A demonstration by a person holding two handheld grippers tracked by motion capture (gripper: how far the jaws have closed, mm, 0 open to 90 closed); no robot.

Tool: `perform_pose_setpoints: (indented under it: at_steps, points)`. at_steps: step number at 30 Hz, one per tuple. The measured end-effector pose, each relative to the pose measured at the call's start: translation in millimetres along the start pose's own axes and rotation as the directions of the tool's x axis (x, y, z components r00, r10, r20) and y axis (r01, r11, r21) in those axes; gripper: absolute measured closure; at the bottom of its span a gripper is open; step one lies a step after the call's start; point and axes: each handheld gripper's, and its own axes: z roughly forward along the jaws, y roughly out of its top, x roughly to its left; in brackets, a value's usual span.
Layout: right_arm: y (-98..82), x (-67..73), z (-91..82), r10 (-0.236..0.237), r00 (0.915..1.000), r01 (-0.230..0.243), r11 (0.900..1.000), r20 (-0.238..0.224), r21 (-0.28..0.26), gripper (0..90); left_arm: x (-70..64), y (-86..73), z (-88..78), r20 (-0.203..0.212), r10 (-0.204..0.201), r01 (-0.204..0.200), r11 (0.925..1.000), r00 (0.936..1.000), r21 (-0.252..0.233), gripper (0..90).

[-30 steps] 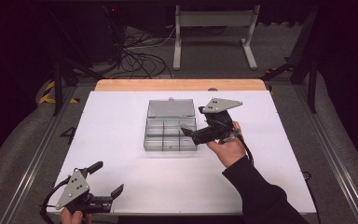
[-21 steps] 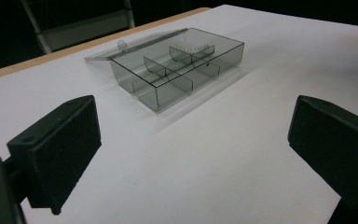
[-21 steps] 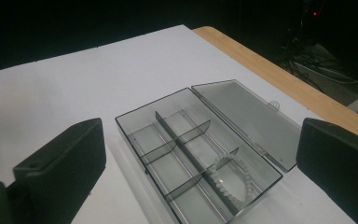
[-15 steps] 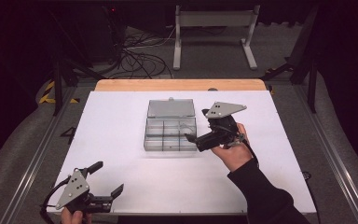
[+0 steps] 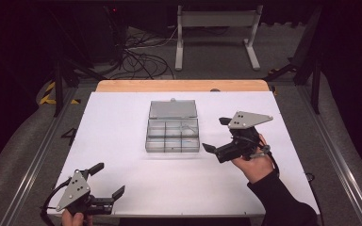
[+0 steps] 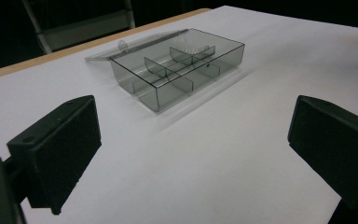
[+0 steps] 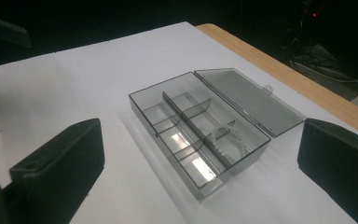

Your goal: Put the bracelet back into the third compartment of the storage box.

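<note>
A clear plastic compartment box (image 5: 172, 136) sits mid-table, its lid (image 5: 173, 109) swung open and lying flat behind it. Small pale pieces (image 5: 188, 127) lie in one far right compartment; the other compartments look bare. My right gripper (image 5: 215, 134) is held just right of the box, open, jaws pointing at it with nothing between them. In the right gripper view the box (image 7: 186, 116) and lid (image 7: 249, 100) lie ahead between the wide jaws. My left gripper (image 5: 109, 179) rests open near the table's front left corner. Its view shows the box (image 6: 177, 70) farther off.
The white table top (image 5: 122, 122) ends in a wooden strip (image 5: 184, 85) at the far edge. Metal rails (image 5: 37, 155) run along both sides. Cables (image 5: 141, 47) and a stand (image 5: 217, 28) lie on the floor beyond.
My right gripper has drawn back to the right, away from the box's right edge, staying open. The left gripper has not moved.
</note>
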Motion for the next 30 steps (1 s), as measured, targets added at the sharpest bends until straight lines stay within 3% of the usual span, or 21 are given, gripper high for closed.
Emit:
perform_pose_setpoints:
  at_steps: [18,30]
  points:
    - [-40.9,-2.5,-37.4,0.021,0.9998,-0.021,1.000,-0.004,-0.006,0.5,0.2,0.0,-0.4,0.007,-0.012,0.012,0.9999,0.9999,-0.009,2.9]
    - [-70.3,-8.1,-44.9,0.018,0.9998,-0.018,0.999,0.001,0.041,0.1,-0.7,0.3,-0.1,0.001,-0.003,0.003,1.0000,1.0000,-0.003,2.9]
